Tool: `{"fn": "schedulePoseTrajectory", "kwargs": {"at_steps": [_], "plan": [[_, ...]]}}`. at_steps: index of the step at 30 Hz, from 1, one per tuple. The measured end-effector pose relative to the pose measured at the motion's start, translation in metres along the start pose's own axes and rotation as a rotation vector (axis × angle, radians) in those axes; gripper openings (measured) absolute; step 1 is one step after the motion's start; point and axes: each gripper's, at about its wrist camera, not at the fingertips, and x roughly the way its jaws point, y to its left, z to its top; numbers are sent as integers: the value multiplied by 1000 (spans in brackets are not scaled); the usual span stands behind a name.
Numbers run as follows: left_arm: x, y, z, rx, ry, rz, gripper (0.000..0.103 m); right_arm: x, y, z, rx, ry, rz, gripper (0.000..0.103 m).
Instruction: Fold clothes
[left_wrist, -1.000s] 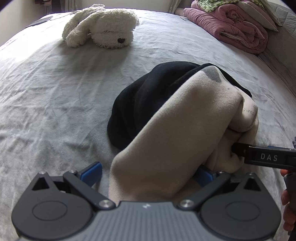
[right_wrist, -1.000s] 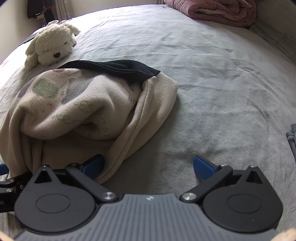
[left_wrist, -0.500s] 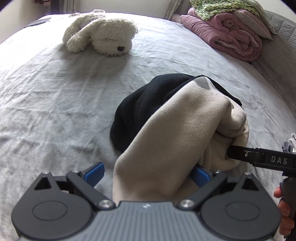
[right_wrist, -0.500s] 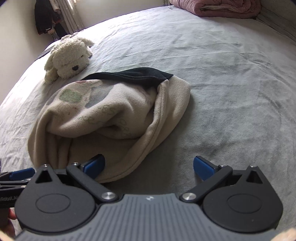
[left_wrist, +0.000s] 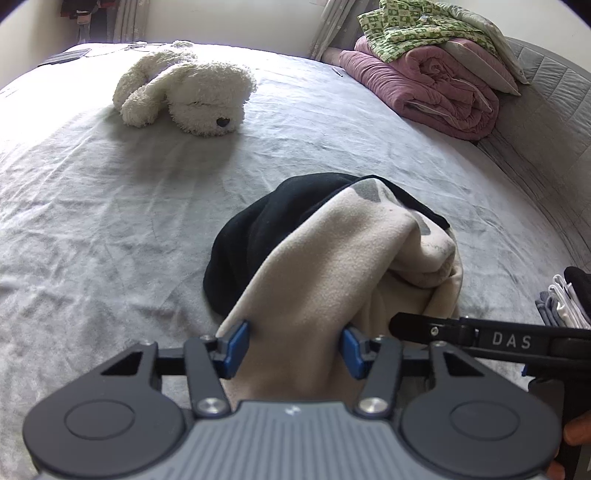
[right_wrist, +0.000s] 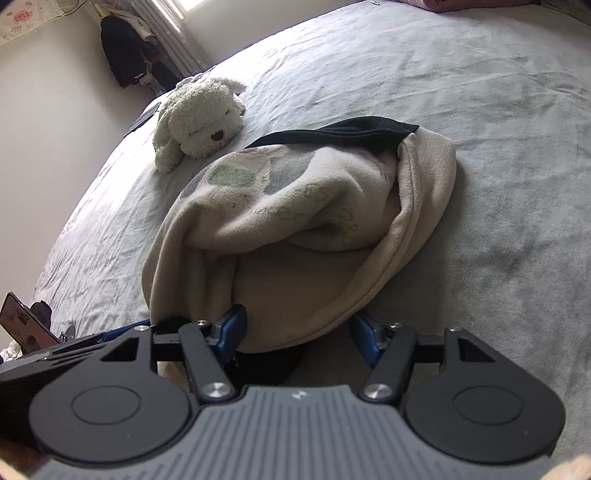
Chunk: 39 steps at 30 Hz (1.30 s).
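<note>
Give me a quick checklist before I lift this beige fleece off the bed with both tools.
1. Left tool around the beige fleece: ok, fabric fills the closing jaws.
2. Right tool on the fleece hem: cannot tell, jaws closing, far pad looks clear.
3. Black garment free of the fleece: not ok, it lies underneath, touching.
4. Plush dog clear: ok.
5. Tools apart: not ok, nearly touching.

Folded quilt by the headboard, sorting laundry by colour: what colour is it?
Dusty pink quilt, under a green patterned blanket; clearest in the left wrist view.
</note>
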Motion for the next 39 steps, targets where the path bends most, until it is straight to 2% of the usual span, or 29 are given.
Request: {"fn": "schedulePoseTrajectory", "kwargs": {"at_steps": [2,5,7,13,14,18,19,21,27,32,33,34,35,36,39], "plan": [[-1,-1,0,-5,-5,-13,37,2,-1,0,15,1,19,52],[-4,-1,0,-16,-19,-18,30,1,0,-2,9,-4,19,39],[-6,-1,0,-25,-31,-19,26,-1,1,-3,-3,-12,1,19],[-11,1,0,-45,-53,-28,14,-2,-3,-3,7,-17,1,13],[-12,1,0,-47,-56,-30,13,-2,-3,-3,7,-17,1,13],[-15,3,2,-58,-67,-34,10,-2,-4,-3,12,-15,-7,24],[-16,4,3,-63,-73,-34,9,-1,-4,-3,14,-13,-13,39],[-20,7,4,-75,-92,-30,9,-2,-4,-4,18,-26,-28,59],[-31,19,9,-127,-140,-24,8,-3,-5,-4,58,-32,-1,59],[-36,17,8,-120,-149,-24,7,4,6,-5,44,-55,15,59],[-37,15,7,-113,-150,-26,7,5,8,-6,37,-62,12,48],[-40,13,6,-102,-154,-32,7,4,9,-6,28,-70,13,31],[-45,12,4,-92,-155,-46,7,1,10,-5,16,-79,2,25],[-50,10,3,-81,-156,-60,6,-2,11,-5,3,-88,-10,12],[-65,5,-3,-50,-160,-103,6,-20,4,-1,-7,-124,-19,8]]}}
